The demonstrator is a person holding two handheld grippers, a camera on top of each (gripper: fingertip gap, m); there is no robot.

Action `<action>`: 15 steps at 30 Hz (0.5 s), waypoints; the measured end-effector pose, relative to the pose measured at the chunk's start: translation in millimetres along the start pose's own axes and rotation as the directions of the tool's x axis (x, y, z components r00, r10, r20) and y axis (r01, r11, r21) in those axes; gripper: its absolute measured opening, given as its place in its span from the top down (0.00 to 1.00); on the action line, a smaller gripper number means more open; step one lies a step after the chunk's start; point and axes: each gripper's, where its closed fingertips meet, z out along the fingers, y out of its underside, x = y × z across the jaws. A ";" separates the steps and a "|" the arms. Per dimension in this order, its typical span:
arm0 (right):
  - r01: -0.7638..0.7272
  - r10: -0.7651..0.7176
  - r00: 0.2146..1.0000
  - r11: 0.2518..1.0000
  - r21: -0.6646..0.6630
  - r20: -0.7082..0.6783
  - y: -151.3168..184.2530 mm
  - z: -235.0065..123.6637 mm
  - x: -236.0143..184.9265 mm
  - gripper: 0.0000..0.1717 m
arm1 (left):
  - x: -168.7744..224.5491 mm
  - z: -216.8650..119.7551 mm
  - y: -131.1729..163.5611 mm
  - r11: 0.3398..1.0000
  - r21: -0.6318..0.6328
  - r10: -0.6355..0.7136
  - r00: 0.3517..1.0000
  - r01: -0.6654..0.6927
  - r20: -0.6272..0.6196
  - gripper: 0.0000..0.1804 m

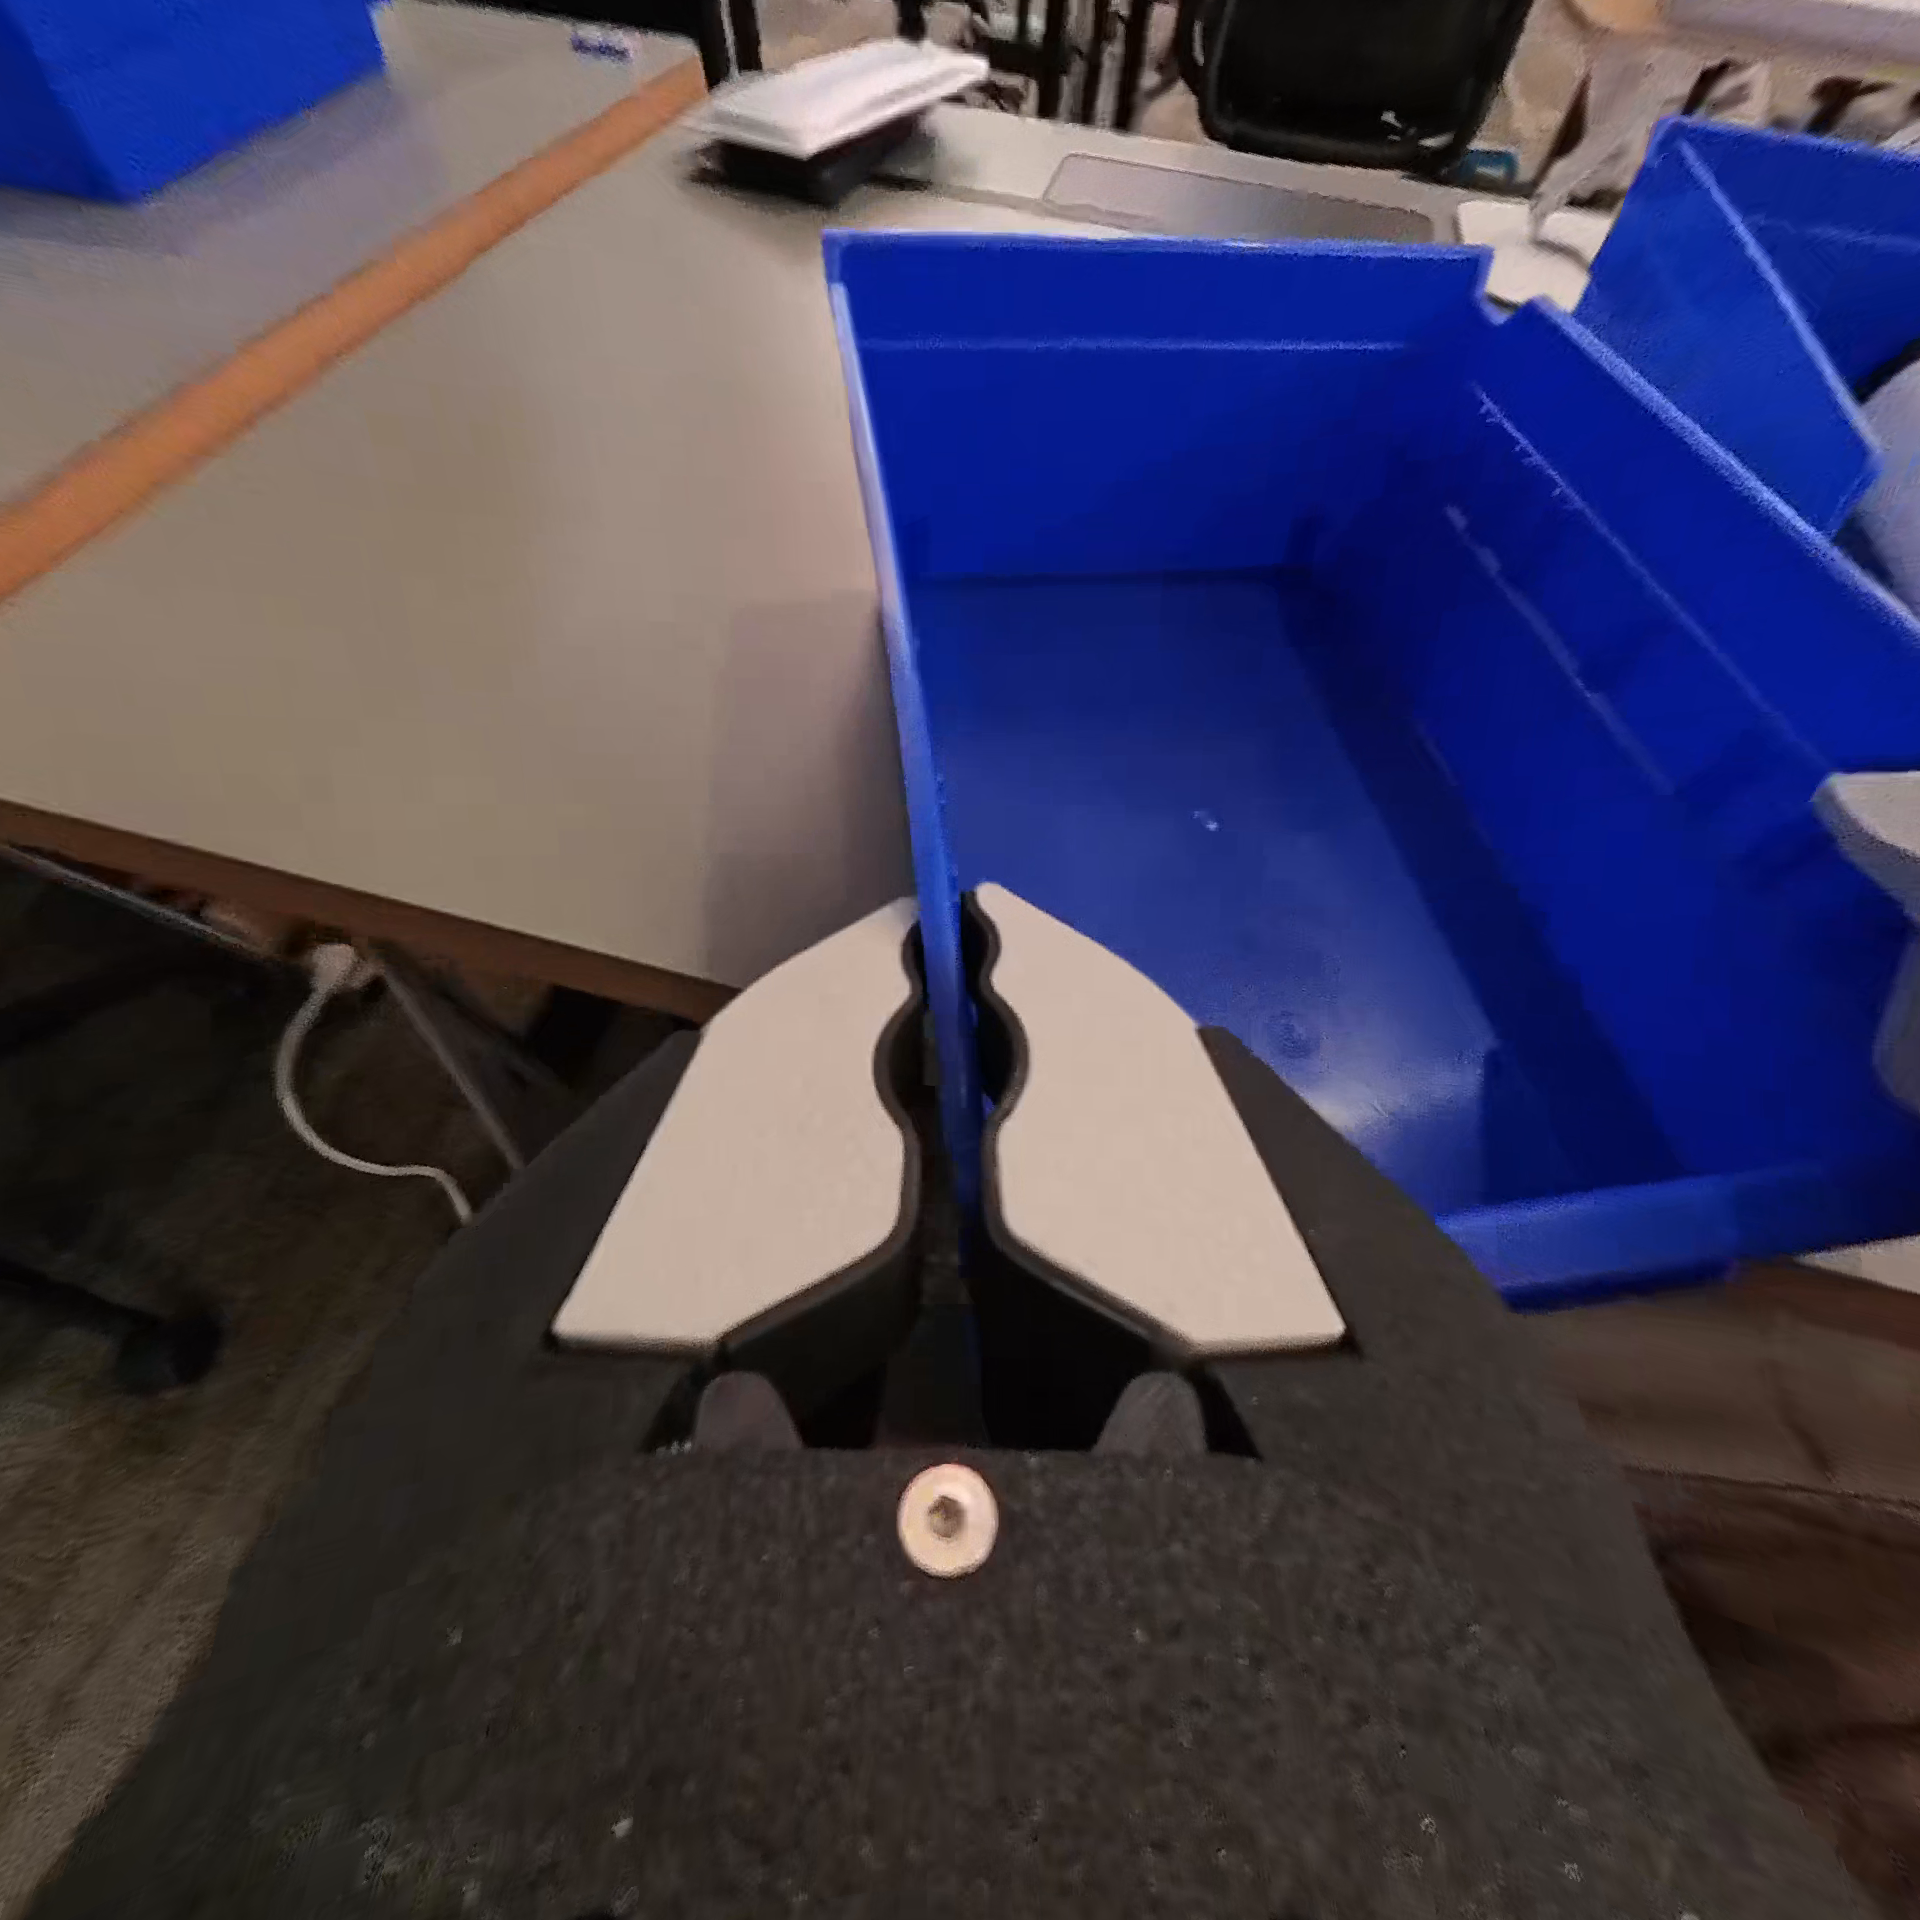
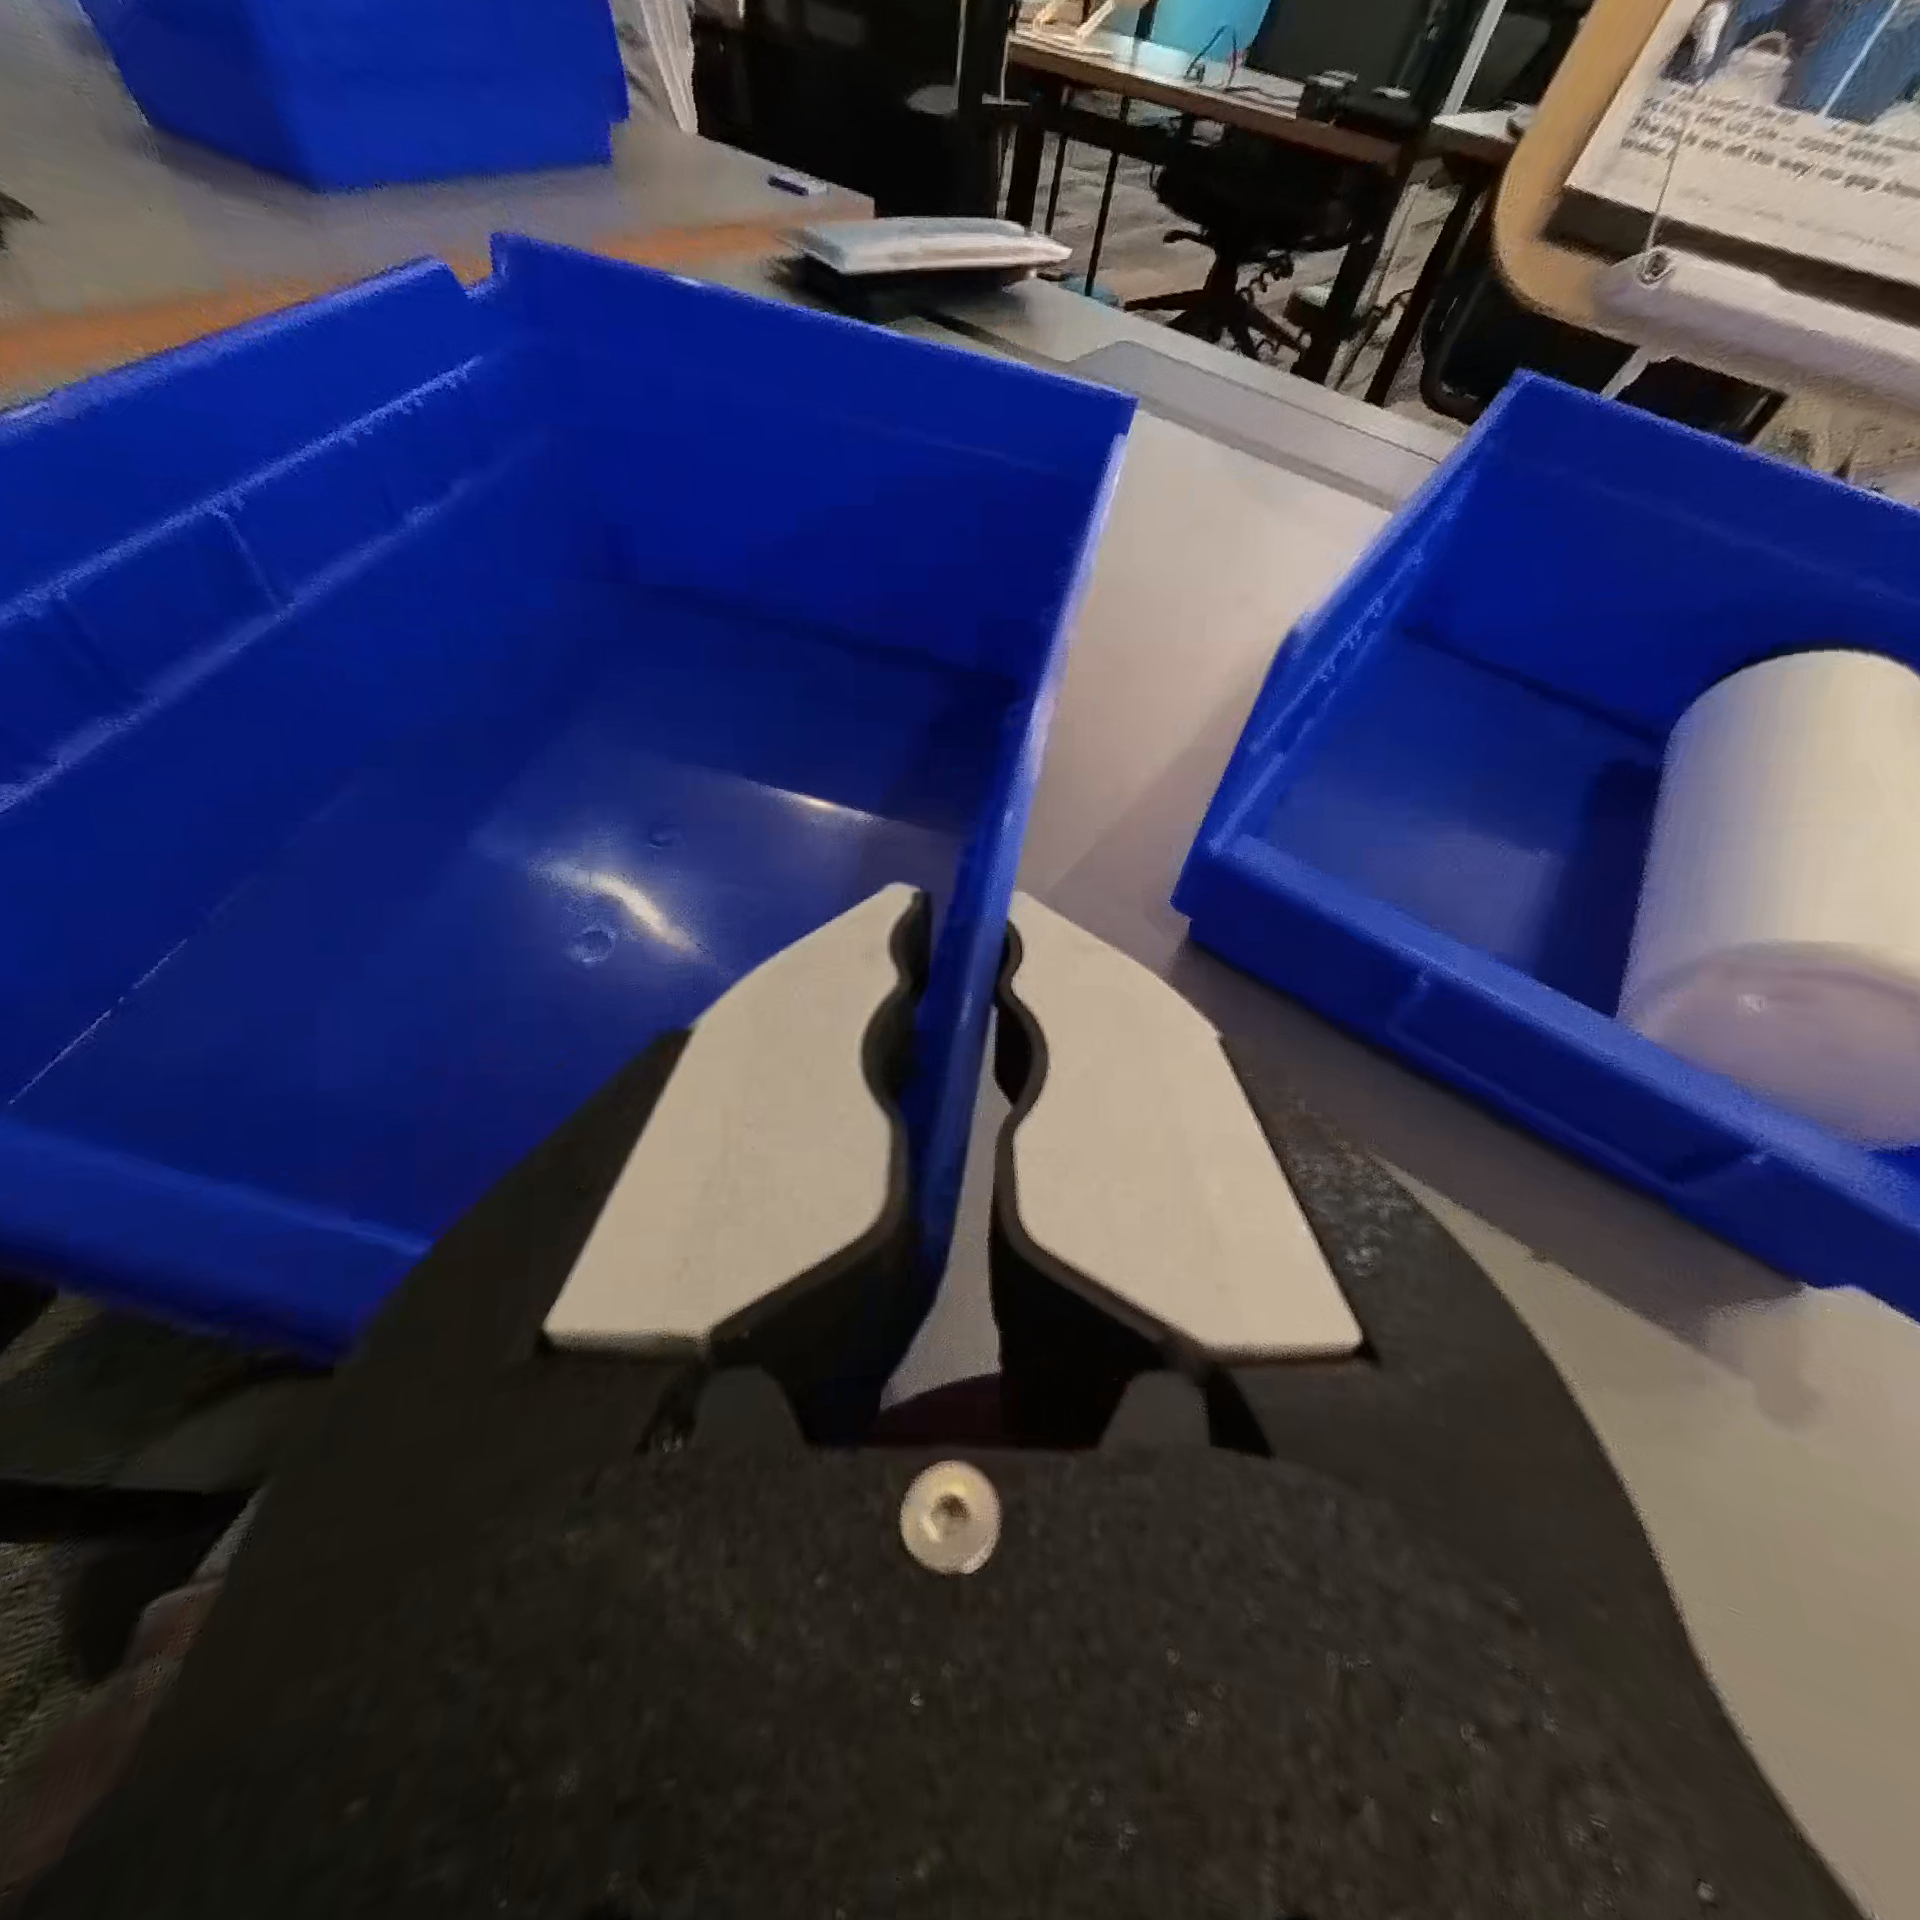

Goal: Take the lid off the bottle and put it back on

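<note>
Grey table (image 1: 468, 623) bears perhaps three blue bins, both grippers clamped on the nearest bin's (image 1: 1195, 779) opposite side walls.

Dim warm light, motion blur, warped edges.

Two identical handheld grippers, left gripper (image 1: 945, 914) and right gripper (image 2: 961, 920): each is built of a black, coarse-grained body, fitted with two pale grey fingers (image 1: 800, 1122) edged by wavy black pads, and fastened by one silver hex-socket screw (image 1: 947, 1522) set centrally.
</note>
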 end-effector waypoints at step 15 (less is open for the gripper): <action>0.057 0.182 0.861 0.893 0.446 -0.474 -149.2 -145.6 284.9 0.98 | 286.4 -15.5 -216.7 0.838 0.489 0.388 0.895 -0.242 -0.221 0.97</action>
